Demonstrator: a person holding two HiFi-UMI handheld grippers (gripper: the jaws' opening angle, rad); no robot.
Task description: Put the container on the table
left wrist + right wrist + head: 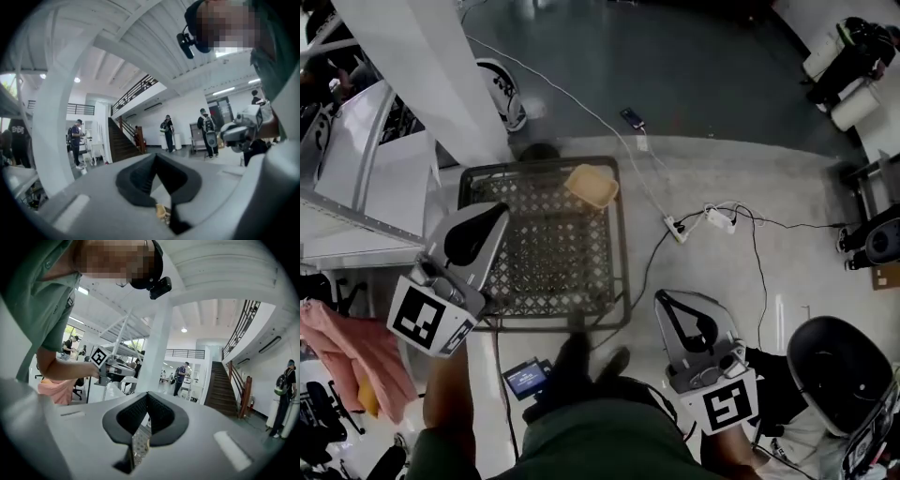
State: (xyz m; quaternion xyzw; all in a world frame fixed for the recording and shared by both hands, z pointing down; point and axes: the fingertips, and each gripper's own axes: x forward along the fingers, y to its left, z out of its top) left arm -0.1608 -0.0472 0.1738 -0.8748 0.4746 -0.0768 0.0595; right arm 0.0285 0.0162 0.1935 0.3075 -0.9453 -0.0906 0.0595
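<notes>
Yellow plastic marks the container (pixel 592 185), a small open tub sitting on the dark wire-mesh table (pixel 623 246) close to its far right corner, apart from both grippers. The left gripper (pixel 492 217) is held at the table's left side in the head view, its pointed end lying over the left edge of the mesh. Its own view shows the jaws pressed together at the tip with nothing between them (pixel 154 157). The right gripper (pixel 667 305) is held off the table's near right corner, over the pale floor. Its jaws are likewise closed on each other and empty (pixel 147 397), and a scrap of mesh shows through the gap below them. Both gripper views look out level across a bright hall with a staircase (pixel 123 143) and several people standing about (pixel 167 132). On the floor to the right of the table lie a white power strip (pixel 675 228) and trailing cables. A white column (pixel 431 75) rises at the upper left, a pink cloth (pixel 347 352) hangs at the far left, and a black chair (pixel 839 361) stands at the lower right.
</notes>
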